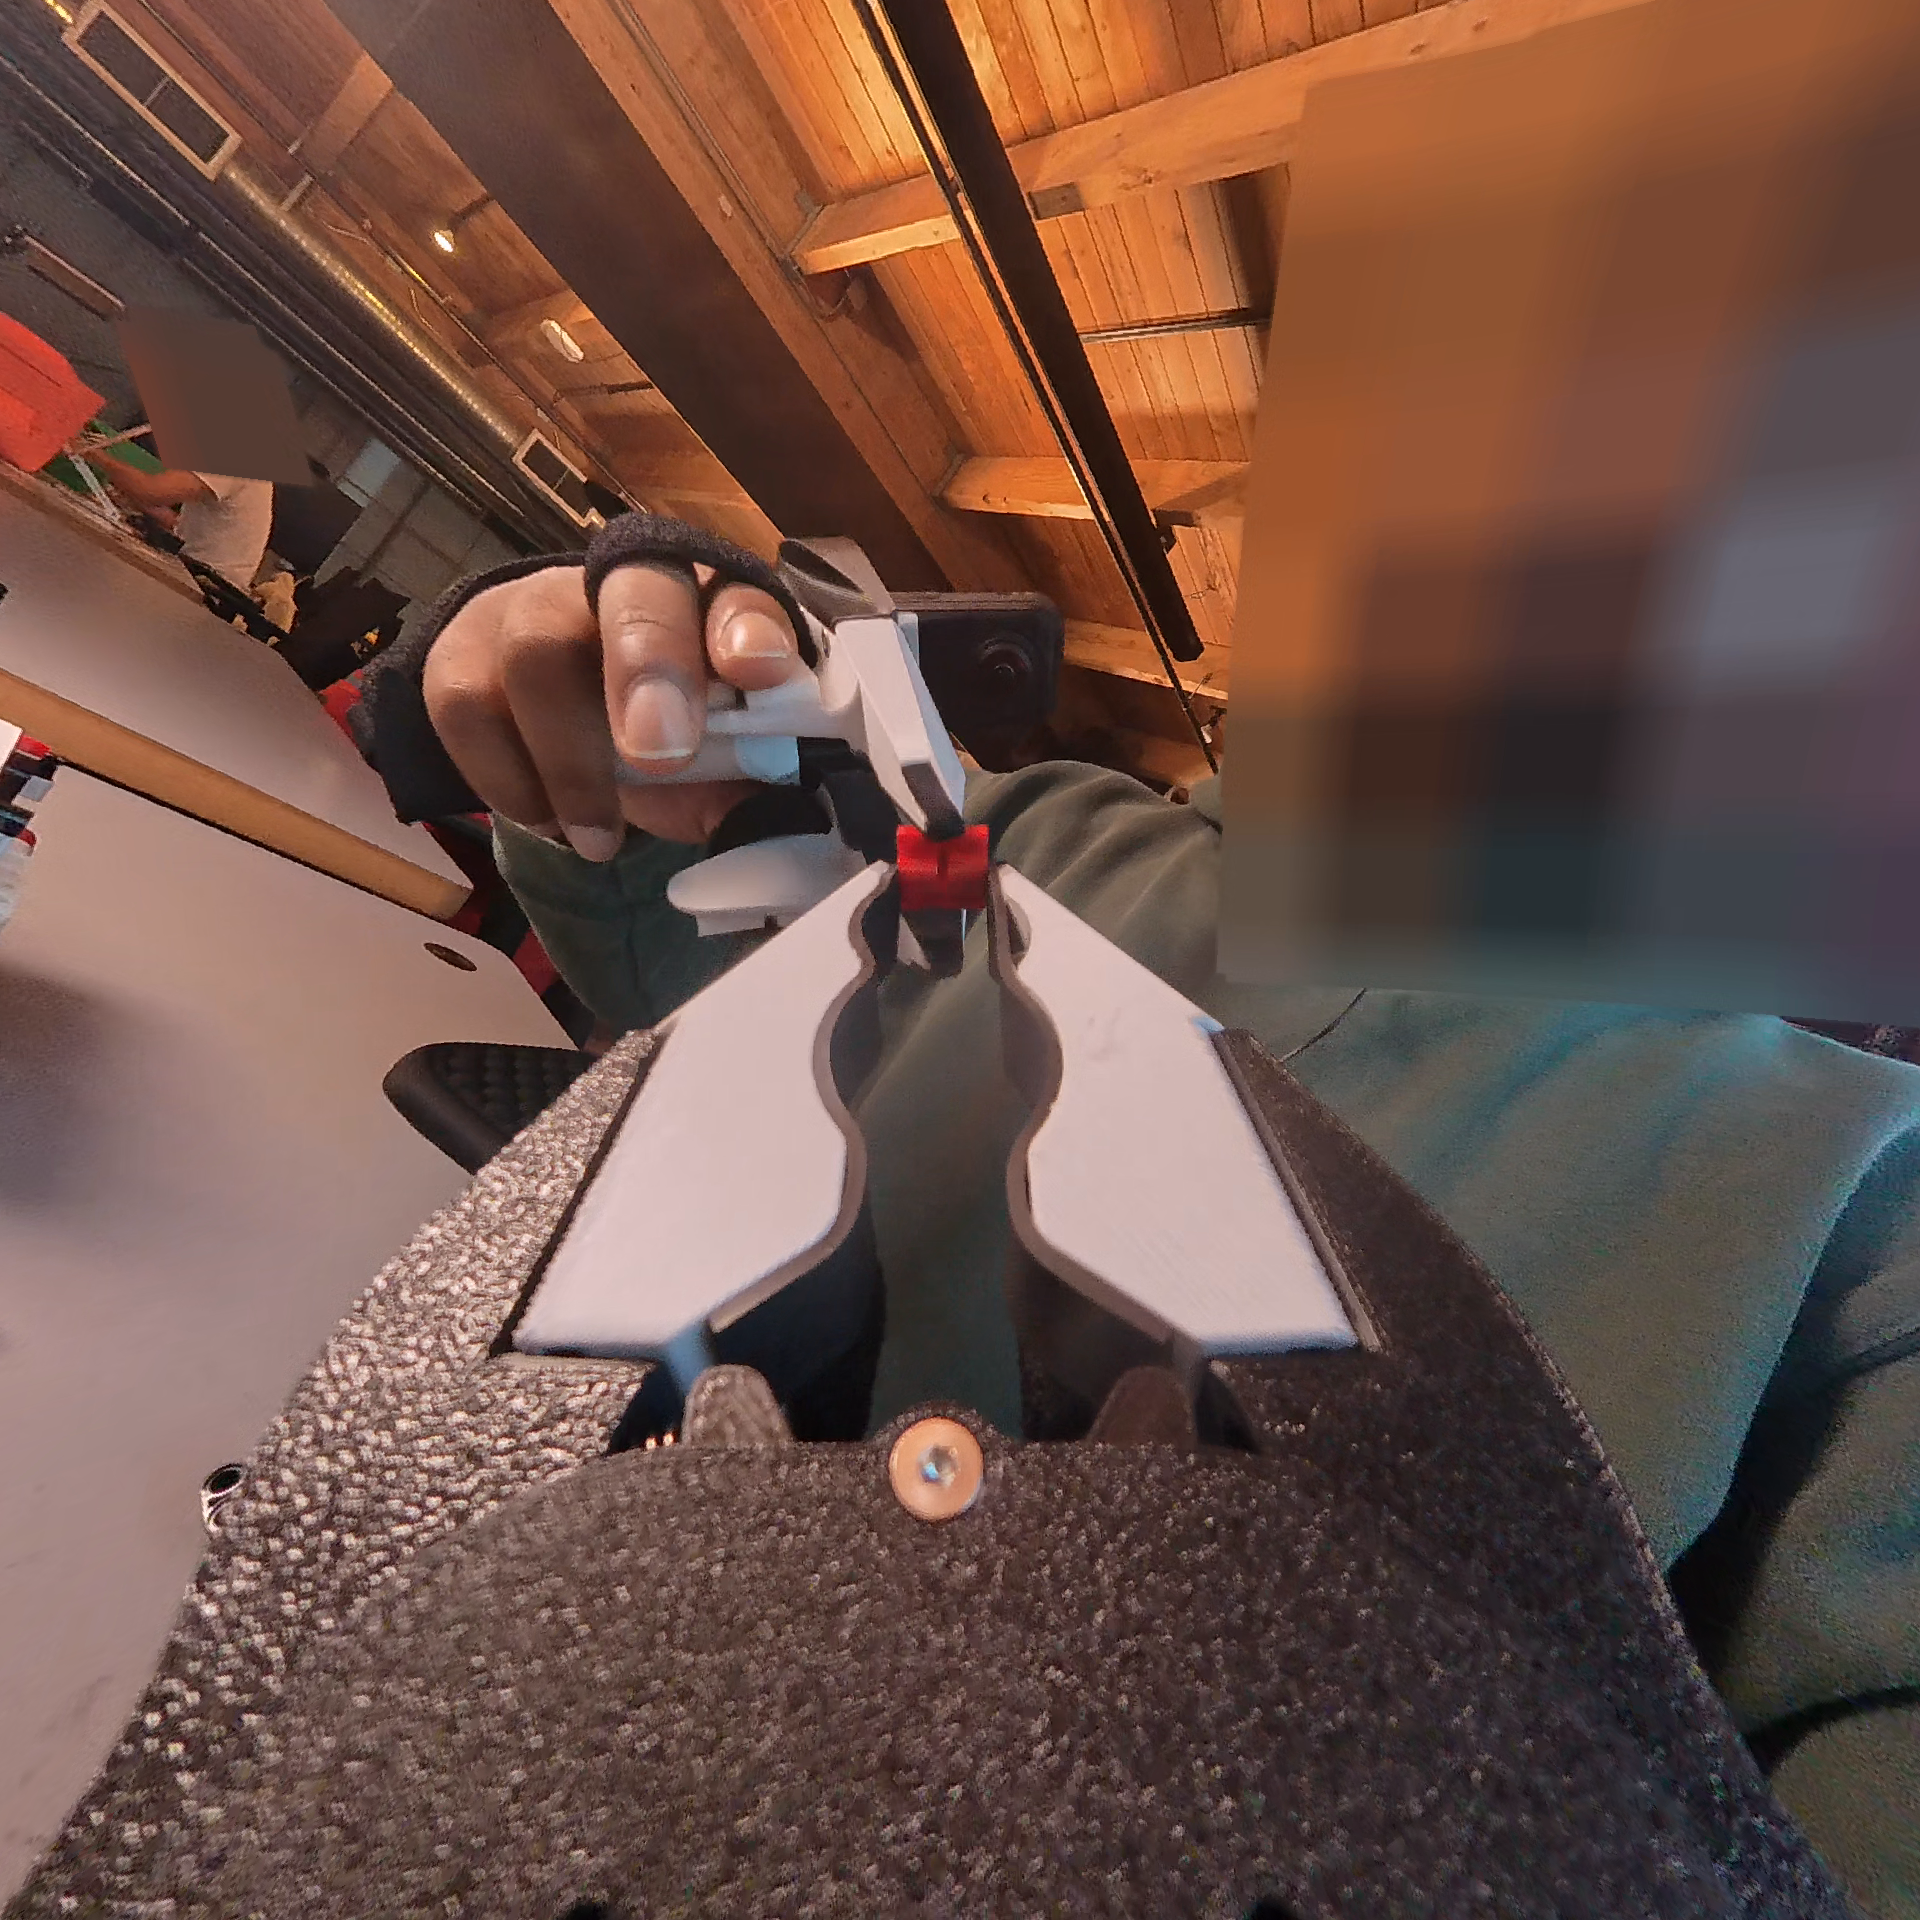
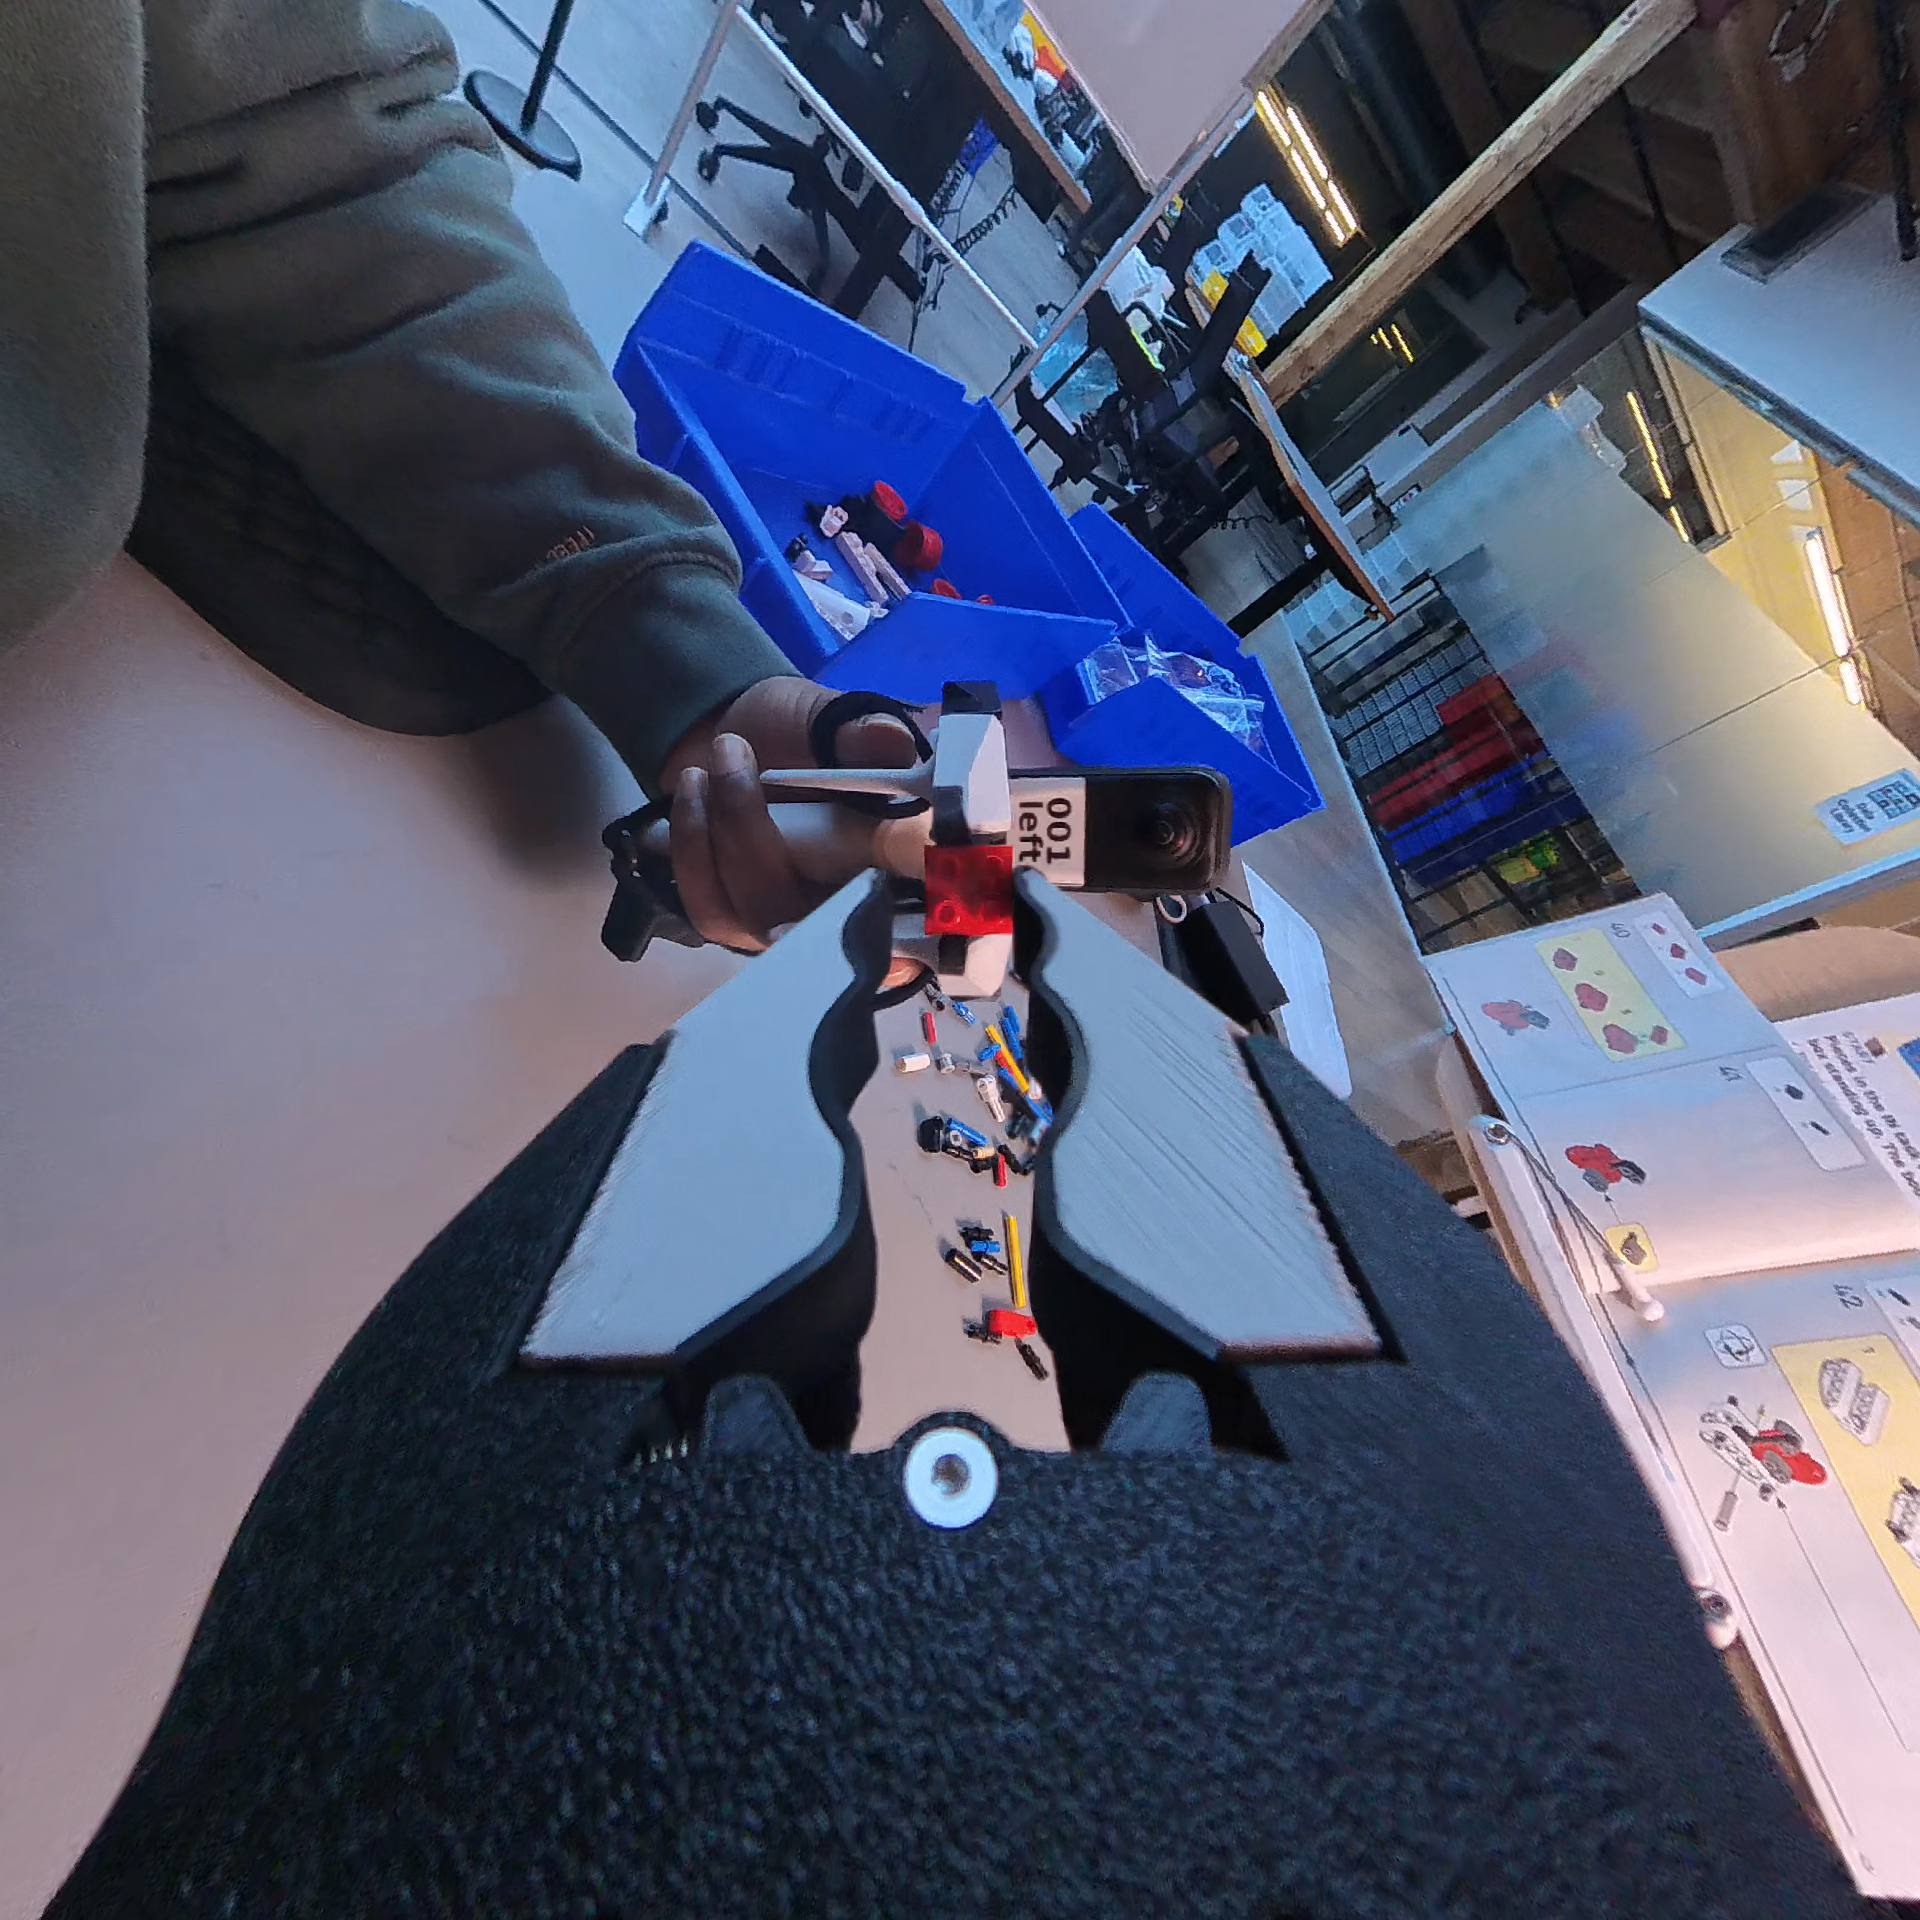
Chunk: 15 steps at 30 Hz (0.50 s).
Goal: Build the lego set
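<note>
Meeting in mid-air above the bench (image 2: 260, 935), both grippers bear on one small red lego assembly (image 2: 968, 889). The right gripper (image 2: 951, 899) has its fingers drawn in against the piece's two sides, studs facing its camera. From the other side, the left gripper (image 1: 943, 885) has its tips at the same red piece (image 1: 941, 871); these fingers seem to pinch it too, though the right gripper's dark-tipped fingers (image 1: 940, 821) cross in front and blur the contact. A hand (image 1: 551, 696) in a black strap works the right tool's handle. Below, loose small parts (image 2: 987, 1132) in blue, yellow, black and red lie scattered on the bench. Two blue bins (image 2: 831, 416) sit behind, one holding more pieces, and an open instruction booklet (image 2: 1662, 1174) lies to the right.
</note>
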Available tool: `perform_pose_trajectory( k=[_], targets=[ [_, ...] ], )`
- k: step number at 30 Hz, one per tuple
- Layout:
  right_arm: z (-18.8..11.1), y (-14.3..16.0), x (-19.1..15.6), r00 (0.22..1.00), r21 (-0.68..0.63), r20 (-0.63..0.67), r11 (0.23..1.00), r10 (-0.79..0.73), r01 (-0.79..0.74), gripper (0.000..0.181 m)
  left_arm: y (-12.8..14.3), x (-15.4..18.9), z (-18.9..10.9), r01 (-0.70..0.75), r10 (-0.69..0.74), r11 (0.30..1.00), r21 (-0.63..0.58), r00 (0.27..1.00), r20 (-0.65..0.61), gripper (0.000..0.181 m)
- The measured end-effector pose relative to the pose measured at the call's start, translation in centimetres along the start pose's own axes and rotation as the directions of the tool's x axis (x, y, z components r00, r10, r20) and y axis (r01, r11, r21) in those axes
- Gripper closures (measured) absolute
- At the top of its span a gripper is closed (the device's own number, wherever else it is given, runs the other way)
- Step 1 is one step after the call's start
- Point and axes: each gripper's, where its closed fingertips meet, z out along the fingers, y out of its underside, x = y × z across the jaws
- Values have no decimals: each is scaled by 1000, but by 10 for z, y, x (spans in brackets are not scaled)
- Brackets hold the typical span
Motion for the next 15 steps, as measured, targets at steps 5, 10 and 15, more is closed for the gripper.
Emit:
perform_pose_trajectory(
  k=[5, 10, 15],
  targets=[
    [3, 1, 2, 999, -8, 20, 1000, 25, -25, 165, 1, 1, -2, 1, -1, 1000, -4, 1000, 14, 165],
    [4, 22, 6, 987, -60, 91, 990, 136, -131, 165, -14, -18, -23, -49, 38, 997, 54, 982, 187, 157],
    [8, 115, -10, 916, -399, 266, 899, 301, -179, 165, -17, -60, -76, -184, 244, 970, -160, 723, 646, 153]
  ],
)
